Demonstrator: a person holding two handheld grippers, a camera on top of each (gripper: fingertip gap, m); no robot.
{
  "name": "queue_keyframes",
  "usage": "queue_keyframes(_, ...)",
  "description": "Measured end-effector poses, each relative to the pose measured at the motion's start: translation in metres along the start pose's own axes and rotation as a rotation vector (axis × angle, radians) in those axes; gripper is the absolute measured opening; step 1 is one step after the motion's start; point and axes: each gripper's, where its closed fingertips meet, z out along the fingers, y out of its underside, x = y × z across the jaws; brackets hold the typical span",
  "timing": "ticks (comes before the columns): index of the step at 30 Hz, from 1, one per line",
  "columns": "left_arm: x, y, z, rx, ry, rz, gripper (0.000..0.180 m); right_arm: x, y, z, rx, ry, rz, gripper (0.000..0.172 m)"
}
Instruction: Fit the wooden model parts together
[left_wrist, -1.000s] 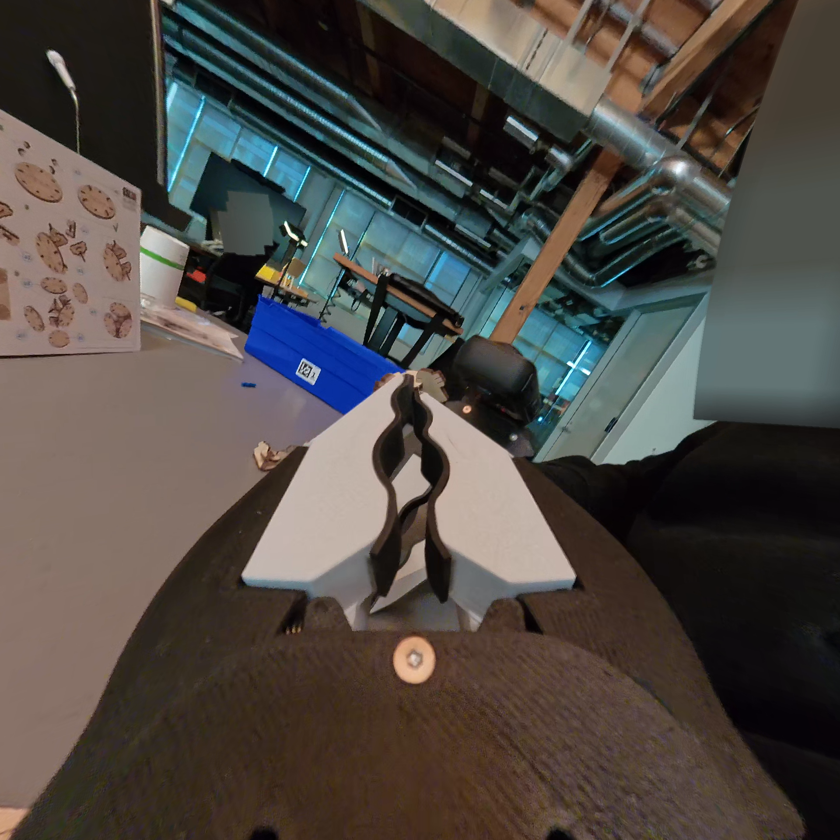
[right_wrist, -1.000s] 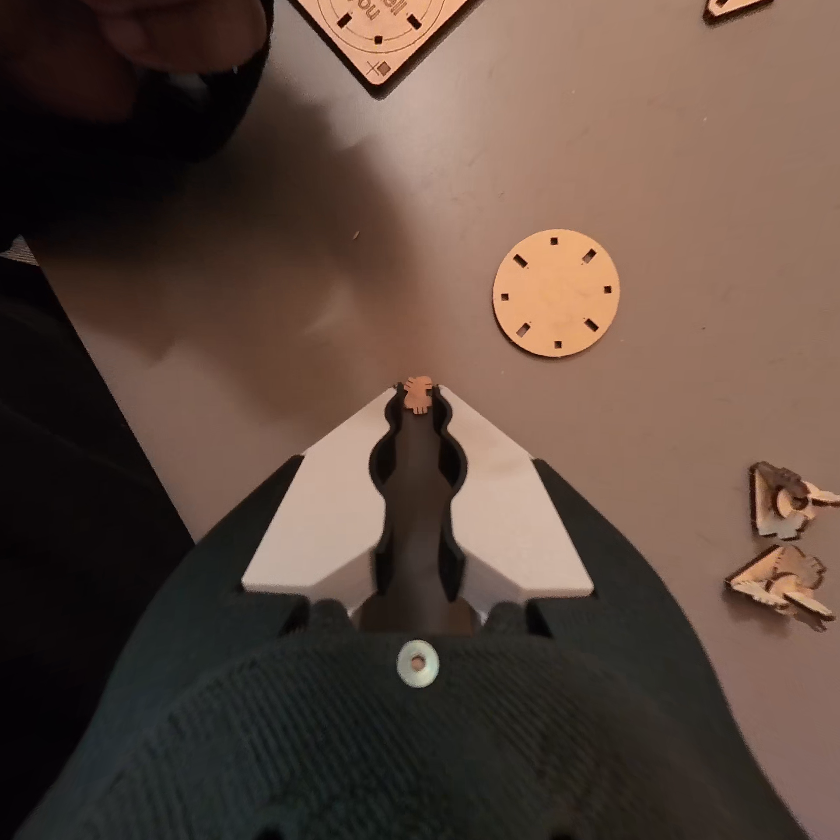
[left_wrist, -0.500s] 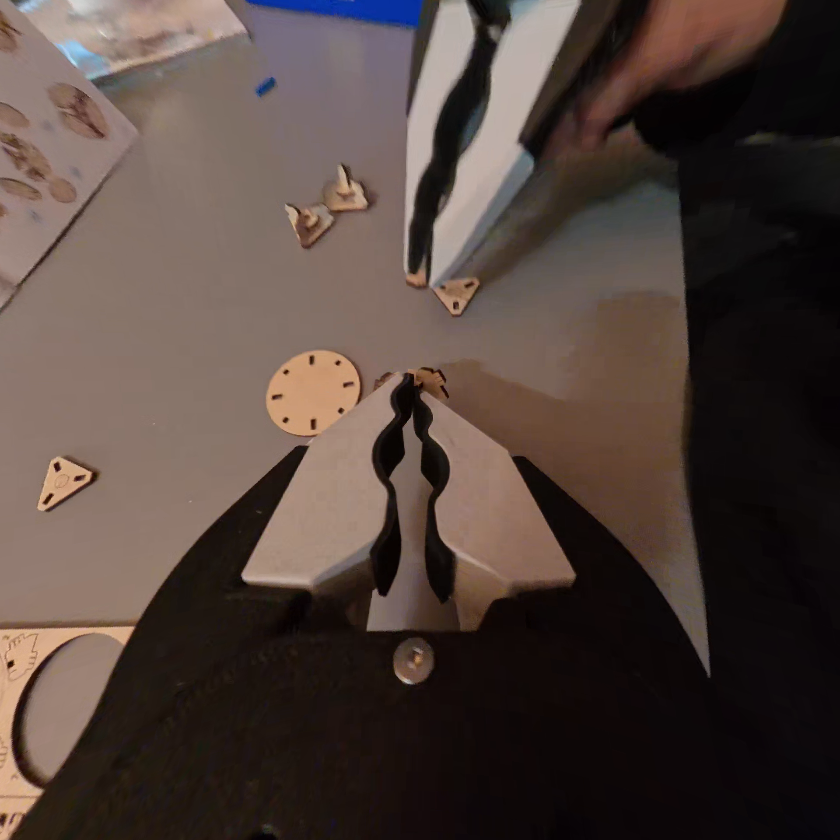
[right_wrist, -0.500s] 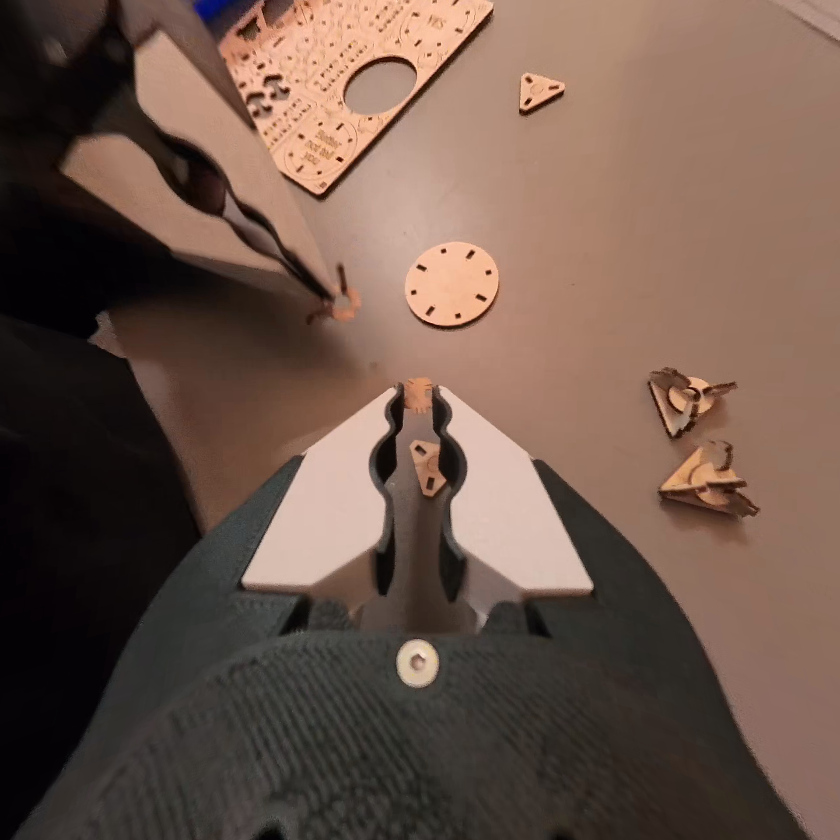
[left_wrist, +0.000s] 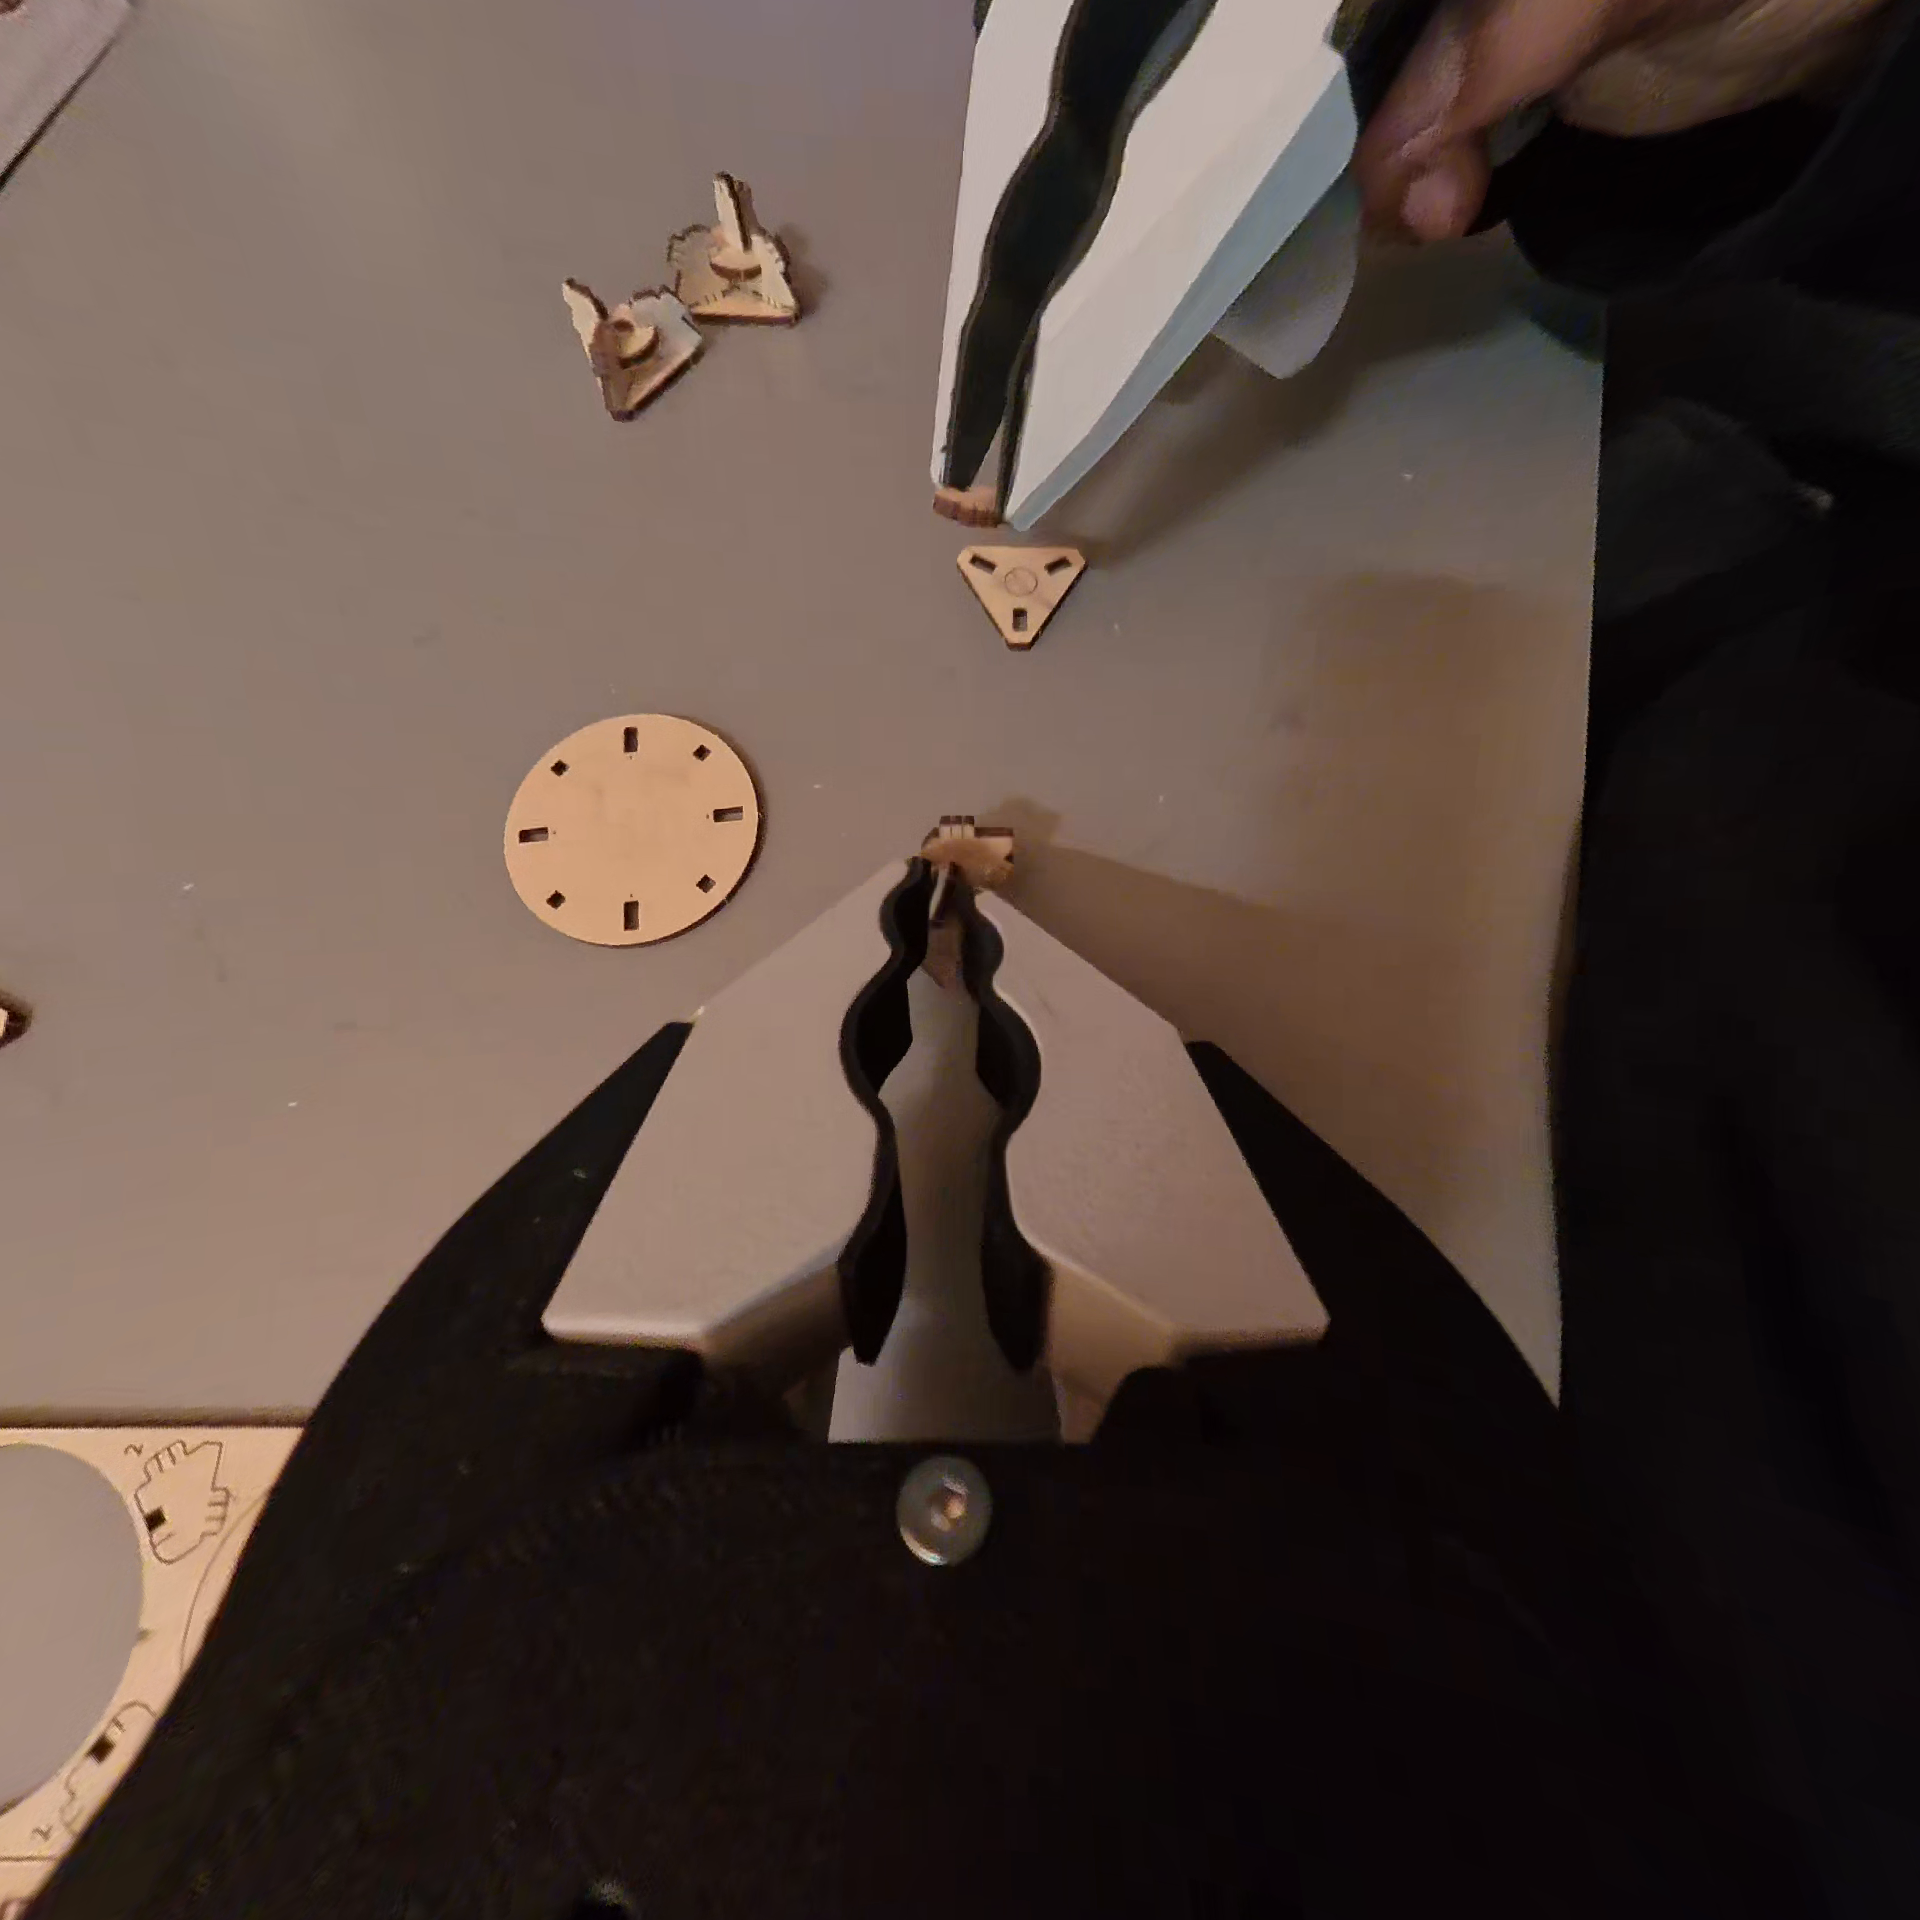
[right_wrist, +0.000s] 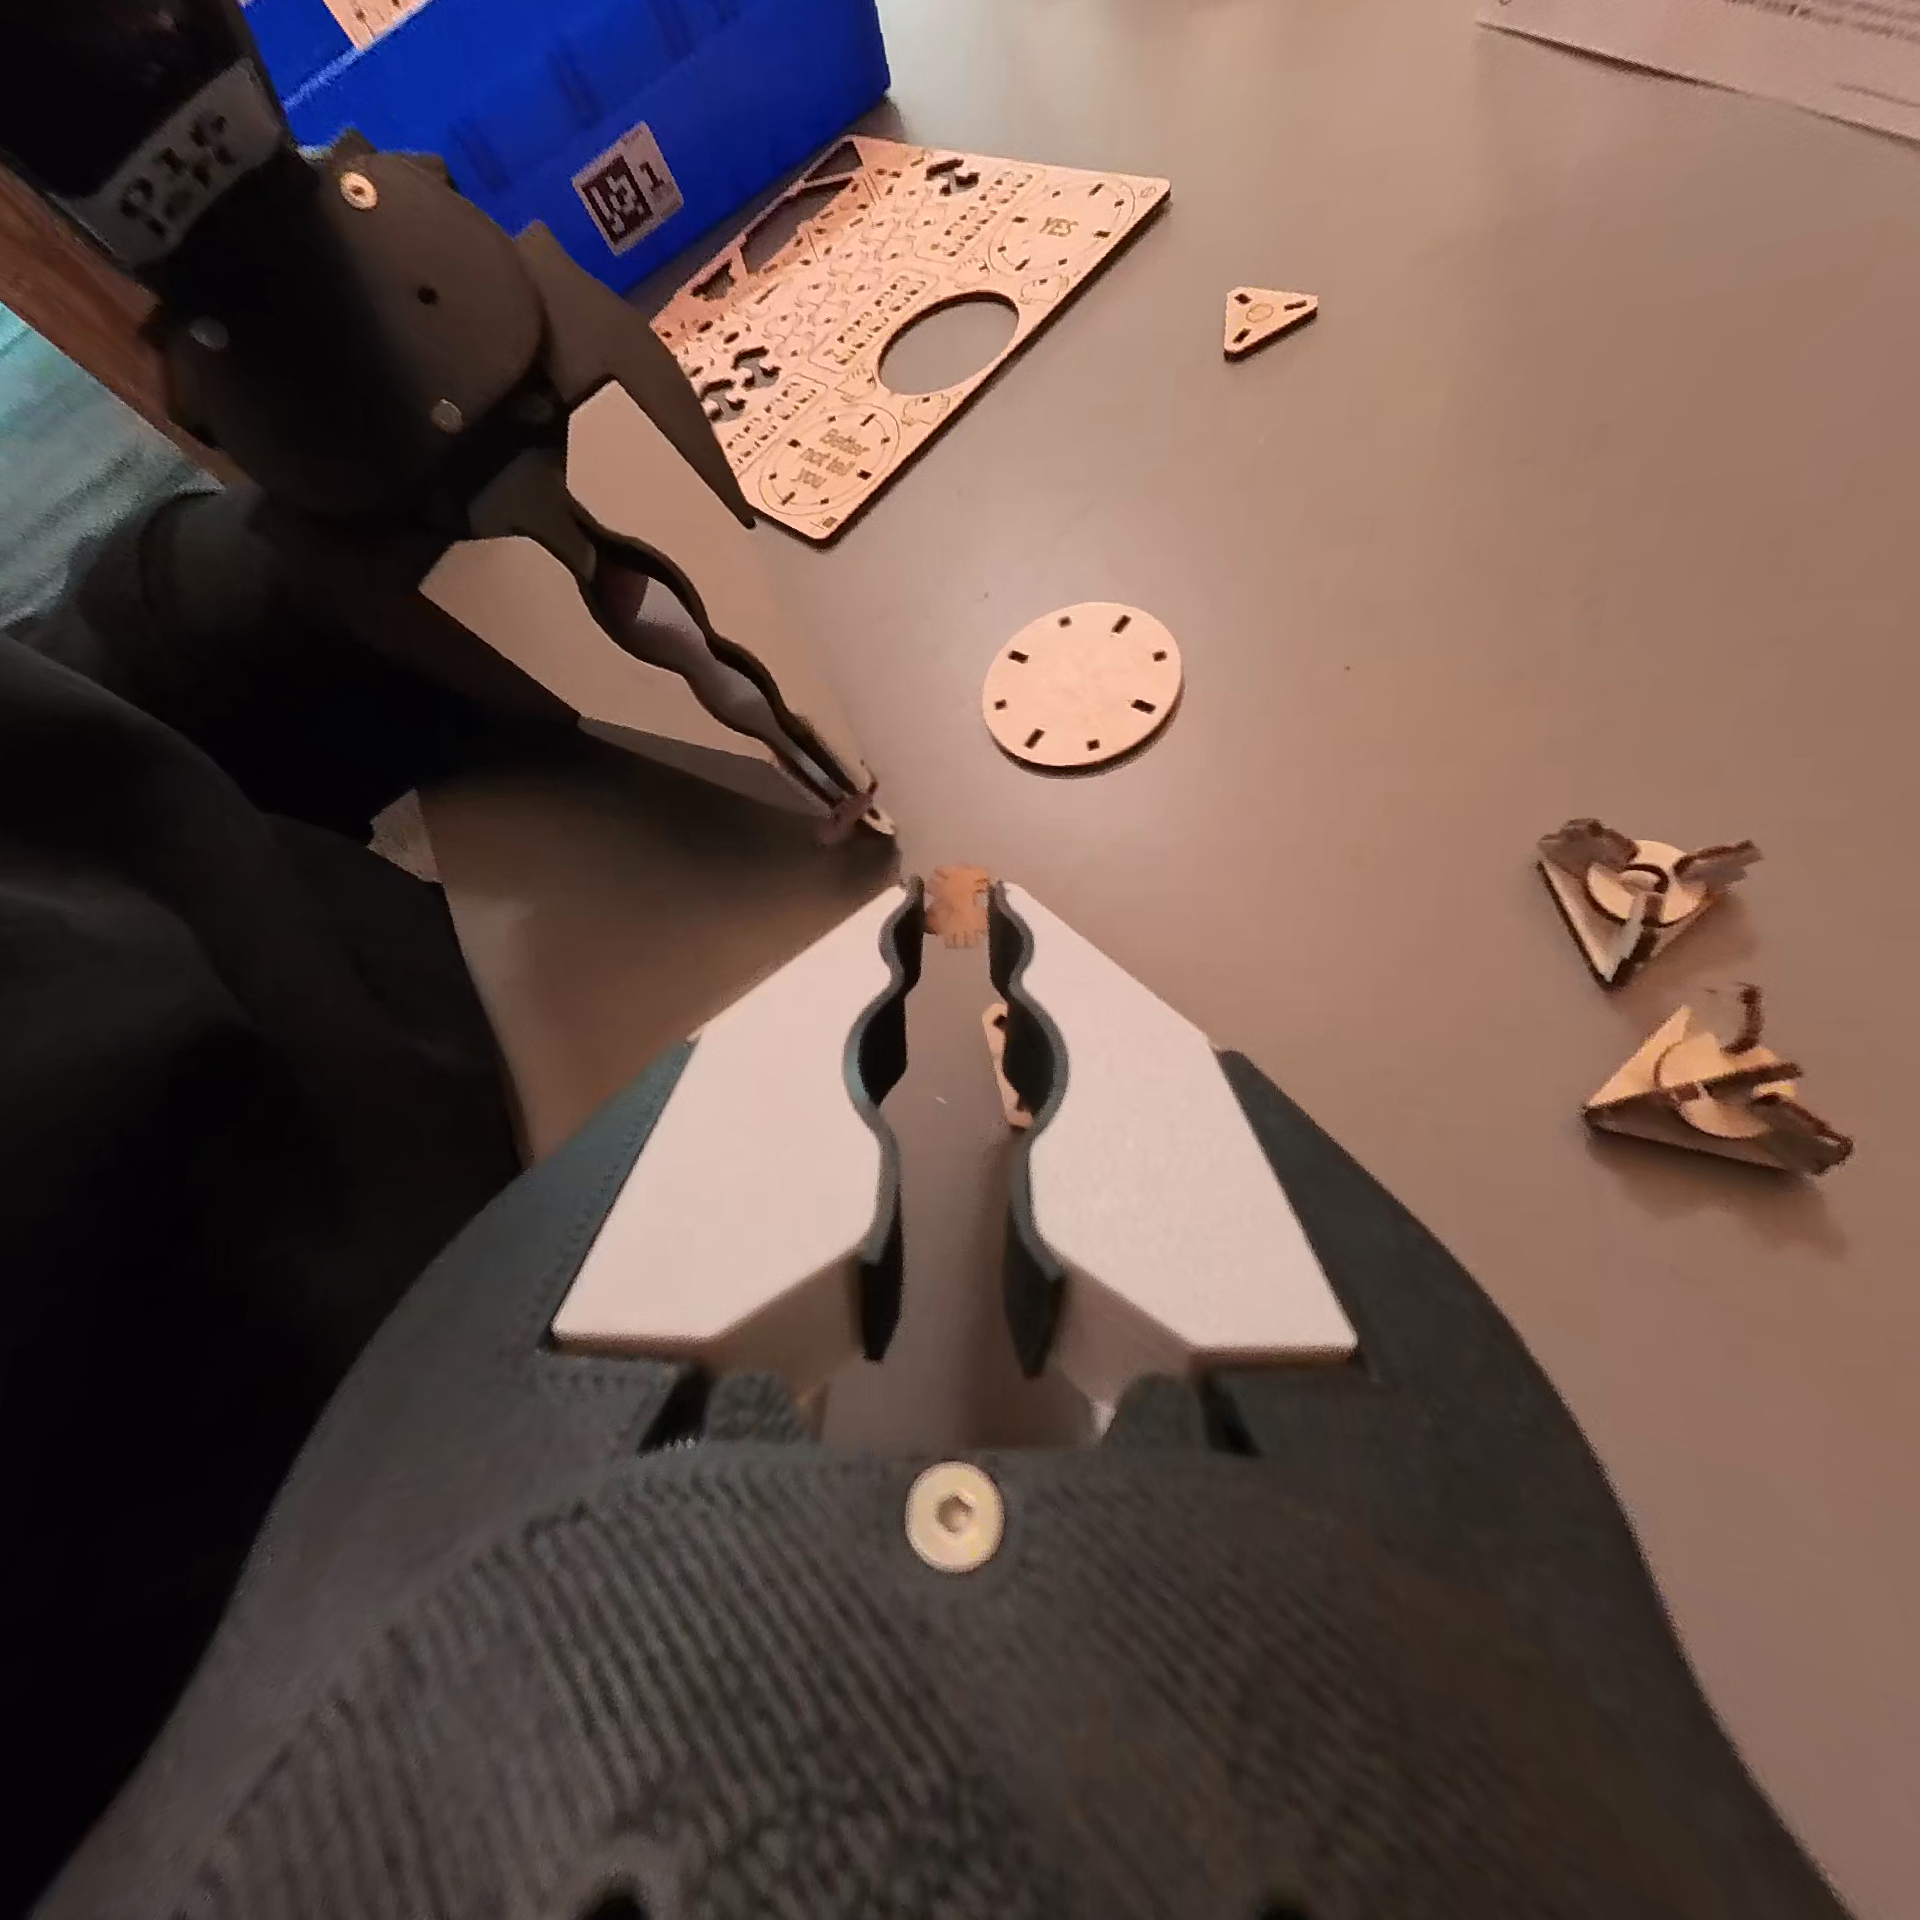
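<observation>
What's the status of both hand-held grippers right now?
Left hand-held gripper shut on small wooden piece. Right hand-held gripper pinching small toothed wooden piece. Triangle plate beneath right.

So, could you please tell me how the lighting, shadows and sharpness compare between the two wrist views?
Left wrist view: dim and warm, fairly sharp; the left claw casts a broad shadow rightward across the grey table. Right wrist view: also dim, wide-angle bending at the edges; the far claw's tip and nearby housing look smeared.

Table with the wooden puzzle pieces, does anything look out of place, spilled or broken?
Nothing stands out. The wooden disc and loose triangle lie flat, the two small assemblies sit together intact, and the table shows no spill.
</observation>
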Motion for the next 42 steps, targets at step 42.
queue_keyframes(42, 0.032, -0.055, -0.036, 0.345, 0.388, -0.286, 0.000, -0.056, -0.023, -0.004, 0.068, -0.202, -0.239, 0.026)
